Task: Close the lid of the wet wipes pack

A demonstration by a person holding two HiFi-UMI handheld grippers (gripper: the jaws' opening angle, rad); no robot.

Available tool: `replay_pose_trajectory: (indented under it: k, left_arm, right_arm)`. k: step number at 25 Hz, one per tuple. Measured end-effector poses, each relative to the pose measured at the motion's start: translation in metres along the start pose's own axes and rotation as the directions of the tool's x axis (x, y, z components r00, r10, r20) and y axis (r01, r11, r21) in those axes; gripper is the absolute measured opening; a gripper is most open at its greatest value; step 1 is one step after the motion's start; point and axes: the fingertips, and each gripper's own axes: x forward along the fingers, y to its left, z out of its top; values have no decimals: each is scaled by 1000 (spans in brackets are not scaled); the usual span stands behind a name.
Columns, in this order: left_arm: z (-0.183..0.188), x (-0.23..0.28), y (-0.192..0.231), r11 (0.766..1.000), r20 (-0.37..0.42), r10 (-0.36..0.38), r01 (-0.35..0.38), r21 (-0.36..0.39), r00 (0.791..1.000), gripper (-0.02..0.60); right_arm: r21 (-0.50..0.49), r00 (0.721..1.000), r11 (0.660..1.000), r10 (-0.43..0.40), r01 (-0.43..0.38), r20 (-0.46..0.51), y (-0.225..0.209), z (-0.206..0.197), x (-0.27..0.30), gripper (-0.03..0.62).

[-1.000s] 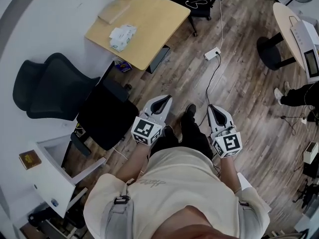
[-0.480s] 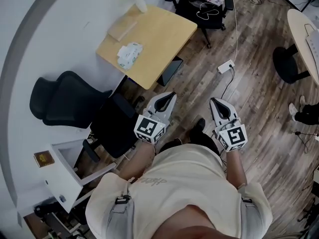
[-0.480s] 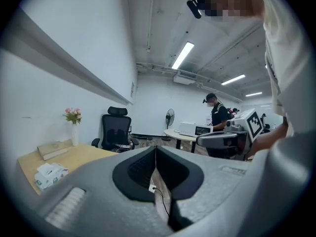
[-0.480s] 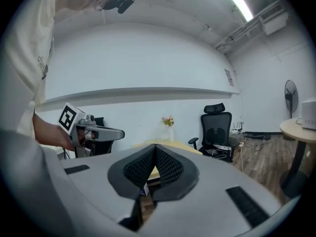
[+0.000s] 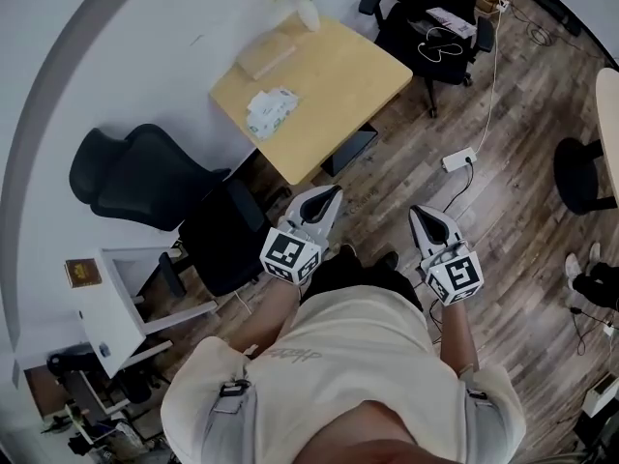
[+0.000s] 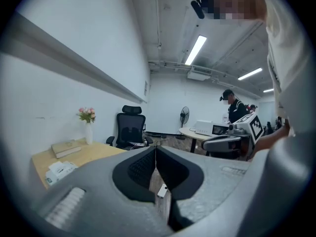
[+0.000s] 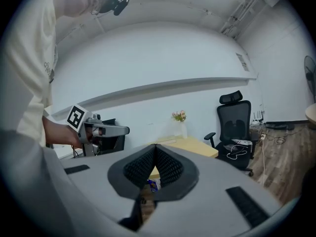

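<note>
Standing, both grippers held low at my waist, pointing forward over the wood floor point(image 5: 503, 220).

Far left of my left fingers: white cabinet point(image 5: 114, 309), with a small brown box point(image 5: 81, 273) on its top. Nearer those fingers, still to their left: black chair point(image 5: 145, 177). A dark seat point(image 5: 224, 240) sits beside it, closest to the tips.

Ahead and left of the left fingers: wooden table point(image 5: 334, 85), set against the curved wall point(image 5: 116, 56). The wet wipes pack point(image 5: 271, 112) lies flat on it, near the table's left edge and well apart from both grippers. The lid is too small for me to tell whether it is up or down. Beyond the pack is a flat tan book point(image 5: 264, 54), then a vase point(image 5: 306, 10) of pink flowers at the far corner.

Left gripper point(image 5: 327, 193): jaws pressed together at the tips, nothing between them, touching nothing.

Right gripper point(image 5: 418, 213): beside the left one but apart from it, tips about level. Its jaws are likewise together and hold nothing.

Ahead and right of the right fingers: white power strip point(image 5: 458, 159) on the floor, with a cable point(image 5: 490, 75) running away from it. Farther ahead, past the table: another office chair point(image 5: 435, 13), black.
</note>
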Motion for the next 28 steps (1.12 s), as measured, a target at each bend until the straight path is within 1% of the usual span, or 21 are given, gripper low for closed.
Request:
replay_pose_trajectory:
  k: [2, 5, 9, 11, 13, 15, 19, 22, 25, 28]
  left_arm:
    - [-4, 6, 12, 1000, -8, 18, -18, -20, 1000, 18]
    - [-12, 21, 30, 998, -9, 24, -25, -59, 1000, 18]
    - [-13, 49, 48, 997, 0, -1, 1, -80, 1000, 18]
    - [-5, 70, 60, 997, 9, -24, 25, -78, 1000, 18]
    - [12, 89, 72, 997, 37, -45, 47, -54, 998, 18]
    - [26, 103, 89, 999, 63, -44, 46, -28, 997, 18]
    - [35, 119, 125, 999, 82, -19, 21, -33, 996, 18]
    - [32, 119, 155, 999, 71, 17, -15, -33, 997, 18]
    - [35, 113, 187, 997, 84, 70, -68, -31, 994, 18]
    - [32, 98, 216, 989, 87, 146, -144, -38, 985, 18]
  right_arm:
    - [-8, 1000, 1000, 23, -23, -16, -4, -1, 15, 2]
    - [-14, 999, 999, 39, -40, -34, -10, -1, 36, 2]
    - [-25, 997, 999, 31, -32, -67, -25, 4, 56, 2]
    - [-36, 996, 999, 13, -16, -84, -39, 14, 68, 2]
    - [-52, 996, 999, 2, -7, -91, -54, 28, 81, 2]
    - [-75, 995, 997, 8, -15, -95, -67, 41, 101, 2]
    - [-129, 996, 990, 50, -60, -79, -75, 69, 149, 2]
    - [-154, 993, 983, 83, -95, -84, -74, 81, 187, 2]
    - [-157, 988, 979, 111, -126, -104, -75, 83, 220, 2]
    - [-164, 980, 970, 163, -180, -112, -68, 85, 252, 2]
